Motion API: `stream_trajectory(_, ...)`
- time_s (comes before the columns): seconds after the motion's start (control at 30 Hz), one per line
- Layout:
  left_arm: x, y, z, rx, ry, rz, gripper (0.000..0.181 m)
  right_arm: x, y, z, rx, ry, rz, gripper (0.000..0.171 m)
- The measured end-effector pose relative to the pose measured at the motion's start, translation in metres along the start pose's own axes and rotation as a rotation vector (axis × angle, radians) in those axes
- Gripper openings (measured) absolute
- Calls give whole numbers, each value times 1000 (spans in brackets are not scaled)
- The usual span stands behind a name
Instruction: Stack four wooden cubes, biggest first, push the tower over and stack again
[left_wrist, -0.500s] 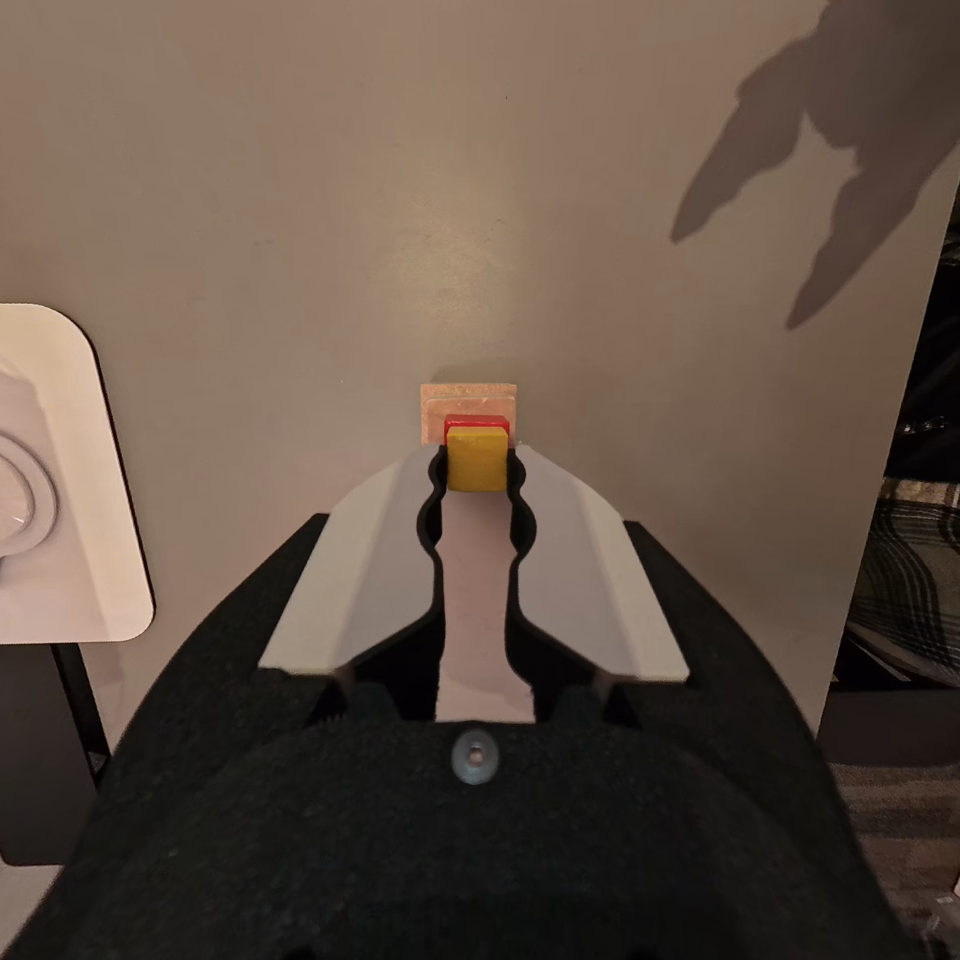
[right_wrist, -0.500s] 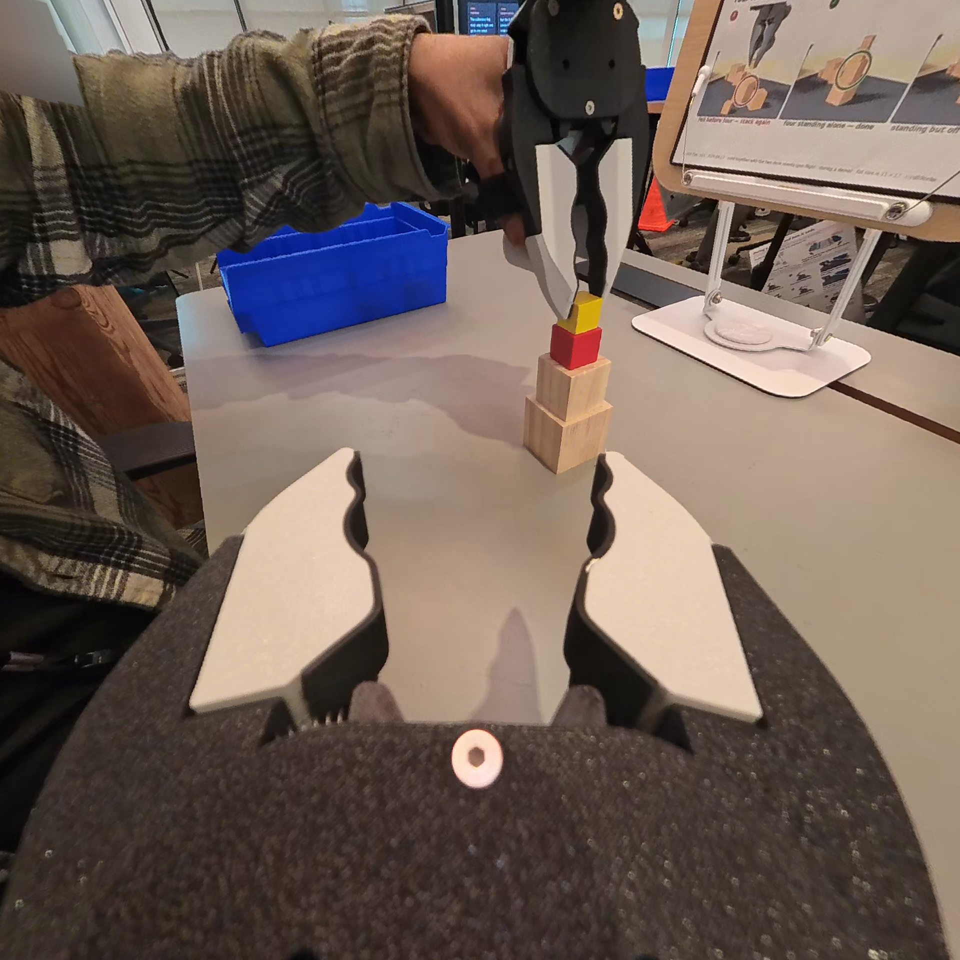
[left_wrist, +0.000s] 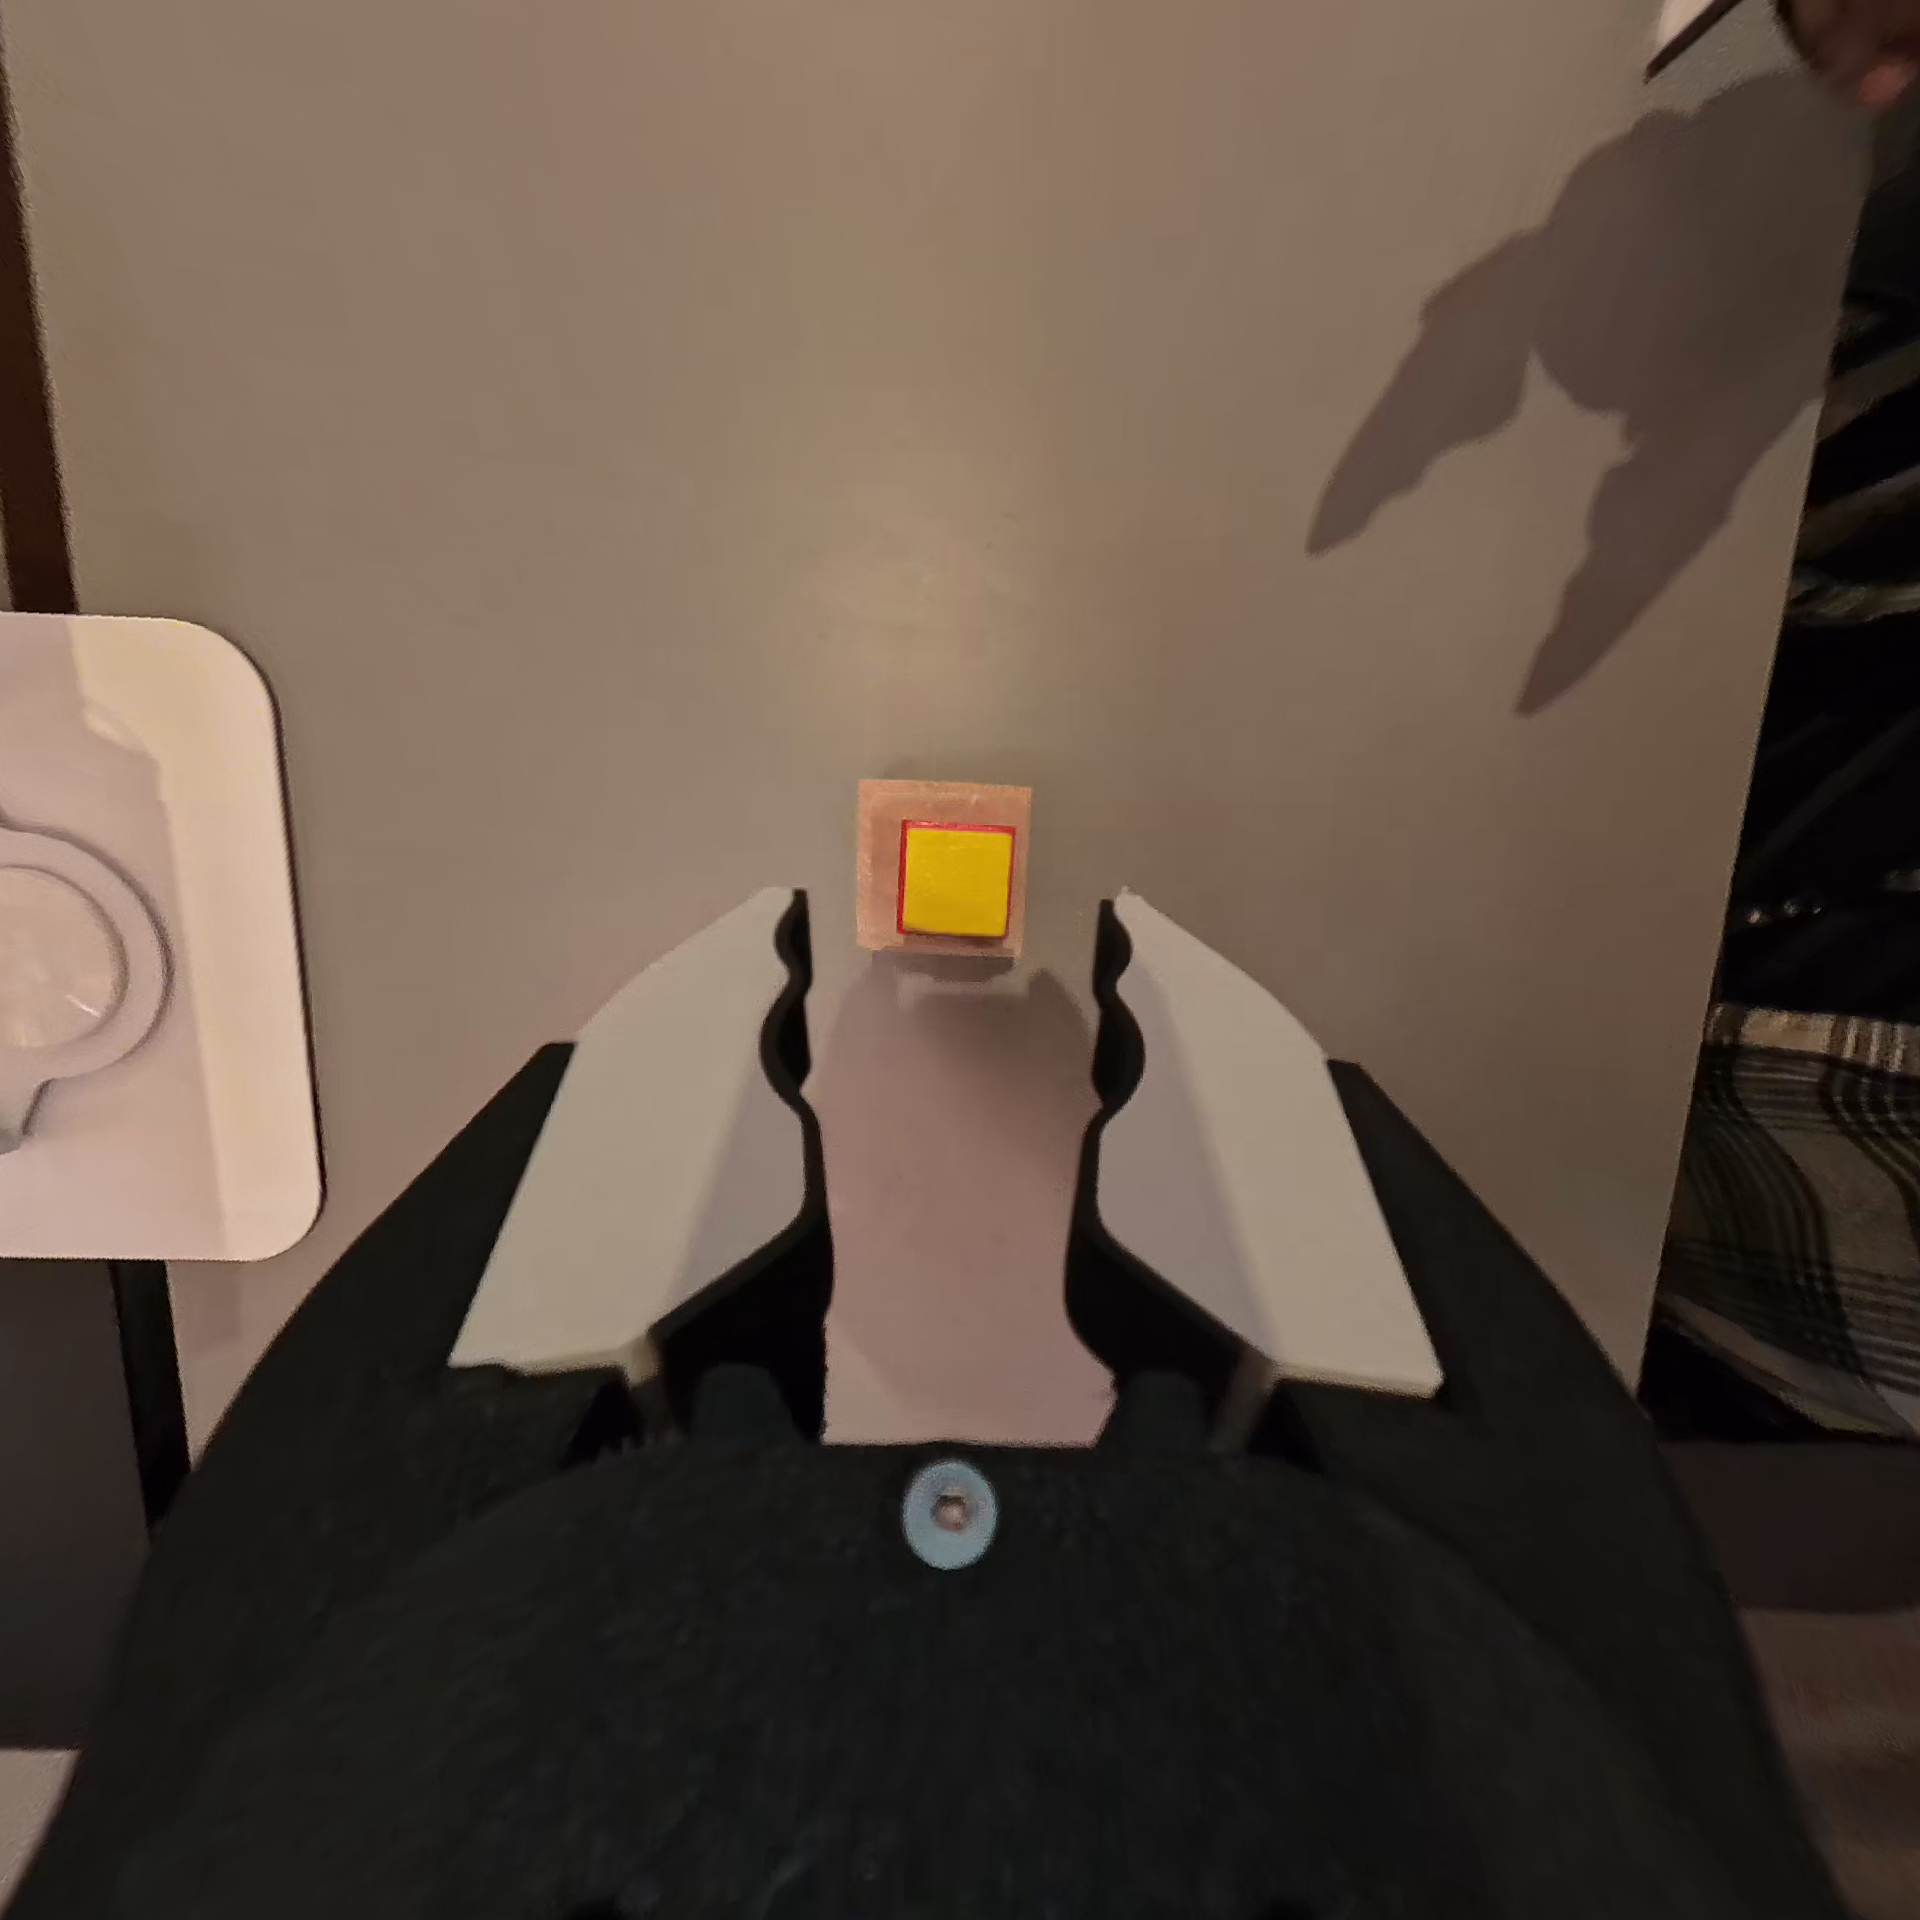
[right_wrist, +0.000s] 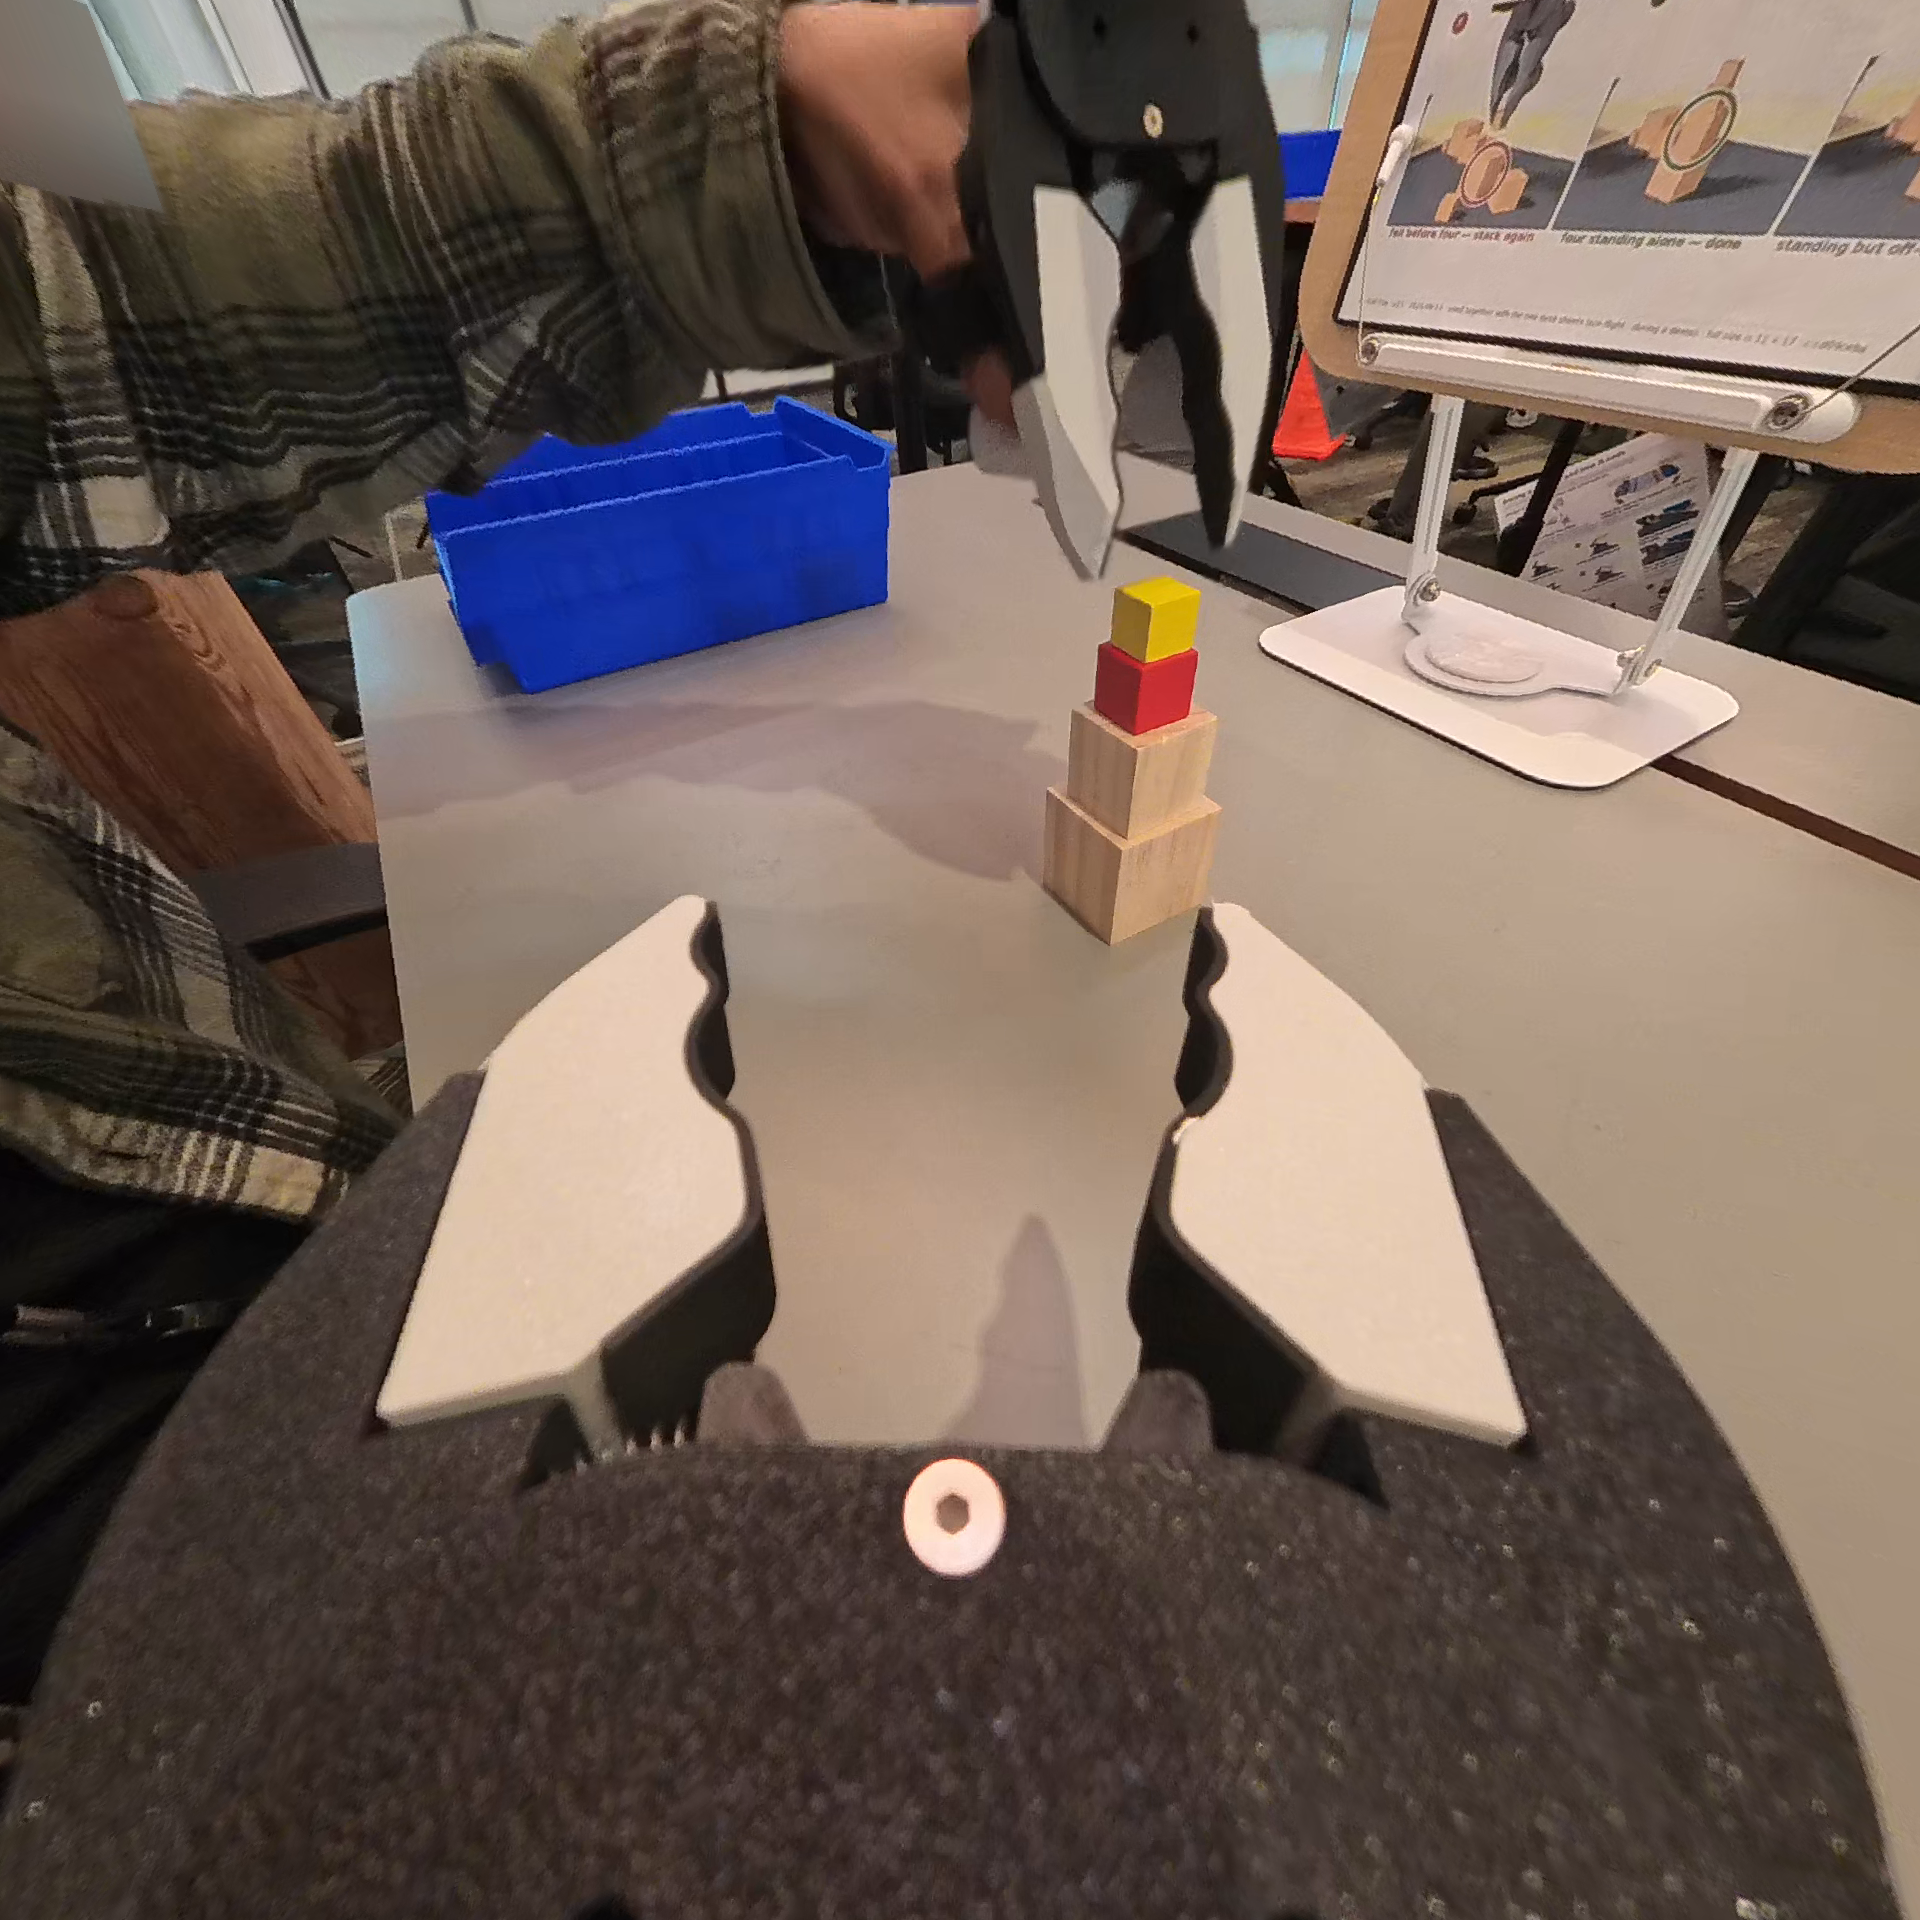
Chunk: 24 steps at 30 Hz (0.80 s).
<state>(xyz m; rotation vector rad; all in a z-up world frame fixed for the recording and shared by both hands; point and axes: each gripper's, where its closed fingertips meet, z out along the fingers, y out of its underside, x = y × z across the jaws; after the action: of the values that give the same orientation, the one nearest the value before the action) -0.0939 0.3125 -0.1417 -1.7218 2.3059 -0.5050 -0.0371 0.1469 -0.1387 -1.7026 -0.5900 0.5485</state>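
Yellow cube (right_wrist: 1155, 619) tops red cube (right_wrist: 1145, 687) and two wooden cubes (right_wrist: 1132, 821); left gripper (right_wrist: 1153, 540) hangs spread, seemingly just above, right gripper (right_wrist: 951, 997) released, empty.

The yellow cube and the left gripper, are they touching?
Apart. The right wrist view shows the left gripper open above the yellow cube, with a gap between.

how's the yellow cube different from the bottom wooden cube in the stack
The yellow cube is painted bright yellow; the bottom cube is bare pale wood. The yellow one is the smallest and sits on top, the bottom one the largest, resting on the table. Both stand upright, ungripped.
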Motion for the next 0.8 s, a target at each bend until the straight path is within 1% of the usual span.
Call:
stream_trajectory(0.1,6,-5,-22,135,-37,-28,65,2,2,0,-7,3,8,84)
stream_trajectory(0.13,7,-7,-31,198,-62,-49,72,2,3,1,-9,3,14,84)
stream_trajectory(0.27,21,-7,-66,527,-200,-143,93,8,10,1,-32,26,50,84)
stream_trajectory(0.37,39,11,-86,747,-321,-224,104,13,17,3,-62,48,84,85)
stream_trajectory(0.47,63,37,-96,897,-425,-287,105,22,27,6,-113,96,115,86)
stream_trajectory(0.57,81,64,-95,942,-528,-343,111,32,33,12,-145,131,162,86)
stream_trajectory(0.7,90,99,-88,893,-677,-405,123,48,39,23,-266,189,214,85)
stream_trajectory(0.8,90,122,-86,859,-732,-454,124,63,40,30,-362,259,241,83)
